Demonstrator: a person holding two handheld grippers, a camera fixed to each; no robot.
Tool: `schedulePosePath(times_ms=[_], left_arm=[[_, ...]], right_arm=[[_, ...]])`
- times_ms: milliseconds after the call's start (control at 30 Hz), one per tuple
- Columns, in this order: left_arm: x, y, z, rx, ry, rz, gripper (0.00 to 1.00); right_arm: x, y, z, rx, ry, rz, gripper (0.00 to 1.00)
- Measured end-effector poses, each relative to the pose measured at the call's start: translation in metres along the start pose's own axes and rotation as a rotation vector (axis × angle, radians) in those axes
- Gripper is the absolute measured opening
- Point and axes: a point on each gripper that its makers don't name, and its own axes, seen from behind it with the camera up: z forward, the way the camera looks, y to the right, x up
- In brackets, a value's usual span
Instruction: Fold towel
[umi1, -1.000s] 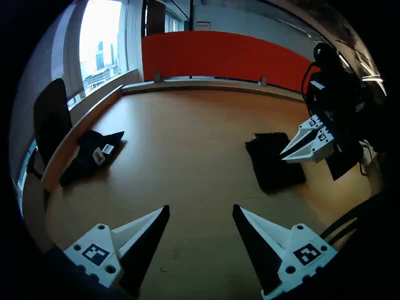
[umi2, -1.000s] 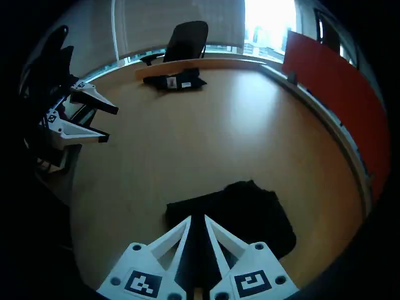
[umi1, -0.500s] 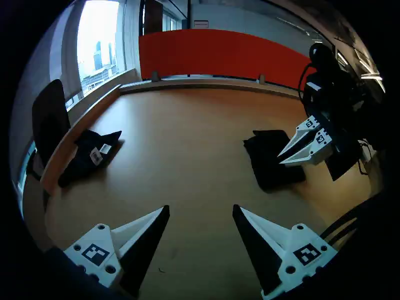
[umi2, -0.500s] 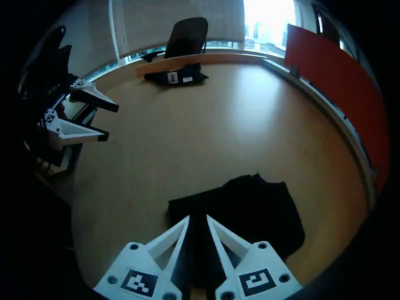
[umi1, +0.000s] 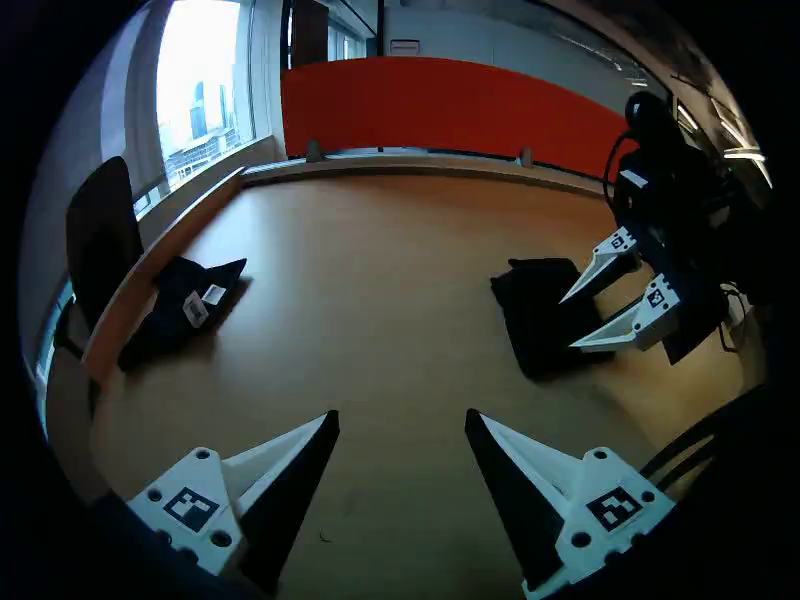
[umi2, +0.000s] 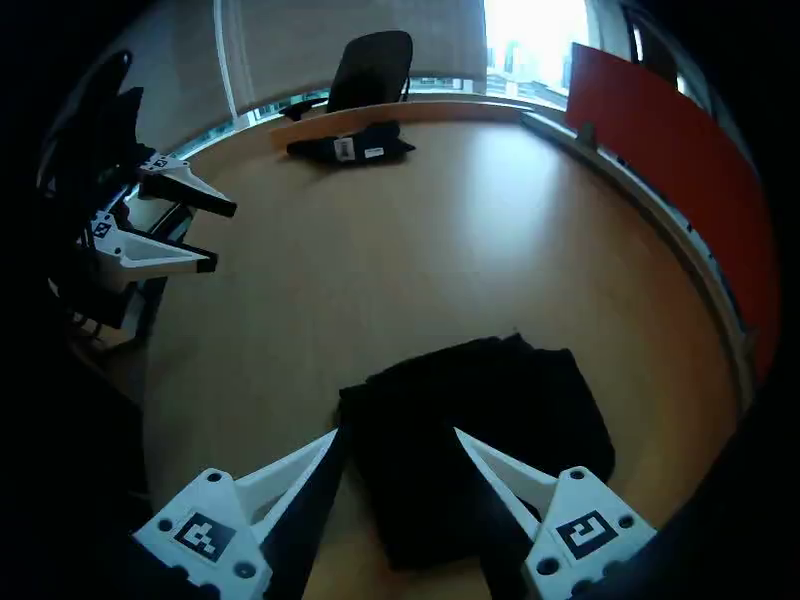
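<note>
1. Underneath, a wide wooden table (umi1: 380, 260) spans both views.
2. Red partition (umi1: 450, 105) stands along the table's far edge.
3. Black towel (umi2: 500, 400), folded, lies flat on the table near one side.
4. Right gripper (umi2: 398, 435) sits at the towel's near end, fingers spread wide, gripping nothing.
5. Left gripper (umi1: 400, 415) hangs over bare wood, well apart from the towel, fingers wide and empty.
</note>
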Motion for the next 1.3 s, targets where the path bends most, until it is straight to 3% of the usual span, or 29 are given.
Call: schedulePosePath(times_ms=[900,1300], left_arm=[[0.003,-0.001,0.003,0.001,0.003,0.018,0.94],[0.003,-0.001,0.003,0.0,0.003,0.021,0.94]], right_arm=[[-0.046,0.009,-0.027,-0.105,-0.017,0.099,0.73],[-0.073,0.001,-0.033,-0.125,-0.044,0.134,0.73]])
